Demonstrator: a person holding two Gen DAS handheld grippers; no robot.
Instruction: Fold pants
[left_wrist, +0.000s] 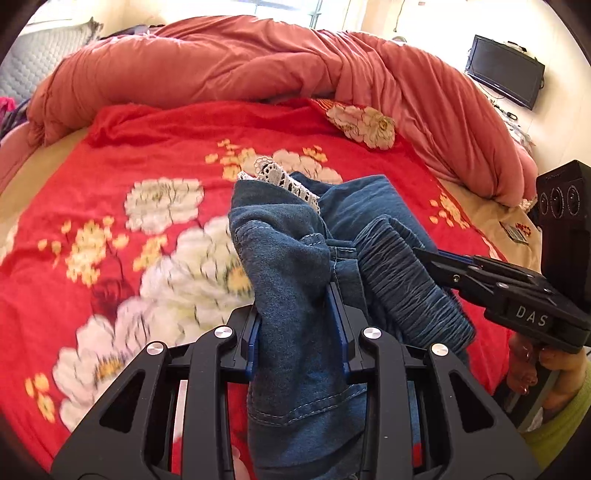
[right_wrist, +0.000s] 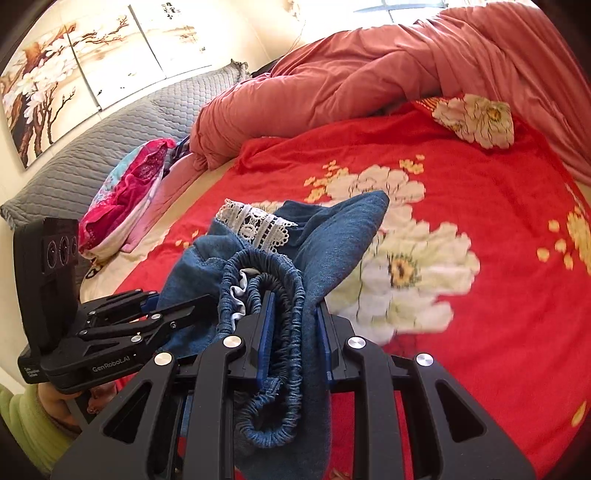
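Observation:
Blue denim pants (left_wrist: 295, 236) with a white lace trim (left_wrist: 280, 179) and a gathered elastic waistband (left_wrist: 406, 280) hang bunched between both grippers above a red floral bedspread (left_wrist: 140, 229). My left gripper (left_wrist: 297, 325) is shut on a denim fold. My right gripper (right_wrist: 295, 325) is shut on the elastic waistband (right_wrist: 284, 332). The right gripper also shows in the left wrist view (left_wrist: 436, 258), biting the waistband from the right. The left gripper shows in the right wrist view (right_wrist: 177, 306), at the pants' (right_wrist: 332, 236) left side.
A crumpled salmon duvet (left_wrist: 240, 62) is piled along the far side of the bed. A pink patterned cloth (right_wrist: 125, 195) and a grey quilted headboard (right_wrist: 110, 147) lie at the left. A television (left_wrist: 504, 70) hangs on the wall at the right.

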